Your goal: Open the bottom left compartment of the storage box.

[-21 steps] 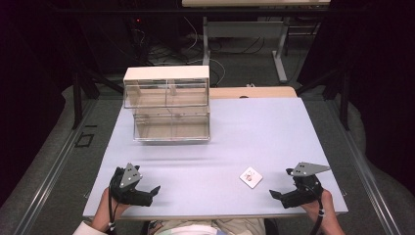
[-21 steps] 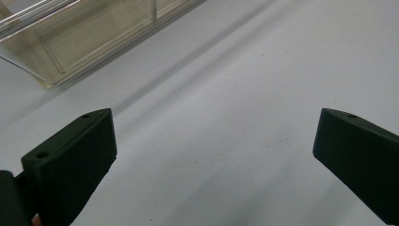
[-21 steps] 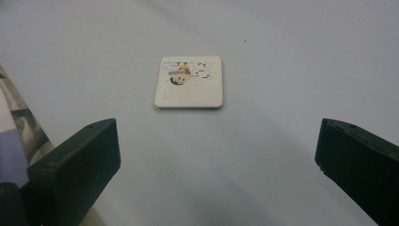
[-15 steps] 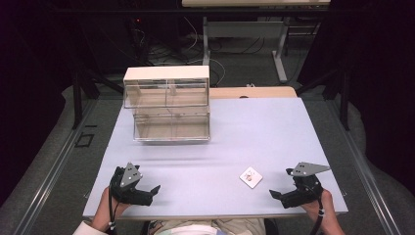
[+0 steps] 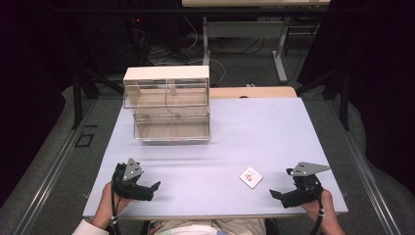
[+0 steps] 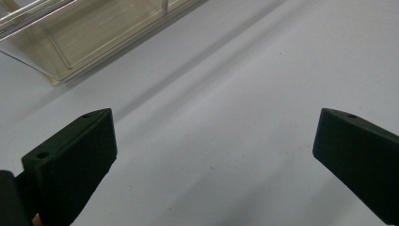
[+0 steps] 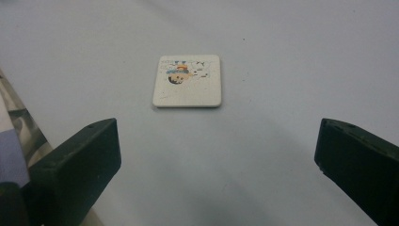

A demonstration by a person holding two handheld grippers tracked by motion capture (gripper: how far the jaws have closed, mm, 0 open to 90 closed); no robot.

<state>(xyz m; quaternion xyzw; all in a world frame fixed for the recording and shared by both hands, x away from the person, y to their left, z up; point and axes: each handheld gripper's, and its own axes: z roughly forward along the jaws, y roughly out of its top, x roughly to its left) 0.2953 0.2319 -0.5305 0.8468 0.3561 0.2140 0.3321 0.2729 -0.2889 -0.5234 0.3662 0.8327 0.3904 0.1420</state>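
A small white square tile with a cartoon picture lies flat on the pale table, near the front right. In the right gripper view the tile lies a short way ahead of the wide-apart jaws. My right gripper rests low at the front right corner, open and empty, pointing left toward the tile. My left gripper sits at the front left, open with nothing between its jaws. A clear plastic drawer cabinet with a cream top stands at the back left; its lower drawer is ahead of the left gripper.
A wooden board lies behind the table's far edge. Dark floor, cables and a desk frame lie beyond. Metal rails run along the floor on both sides of the table.
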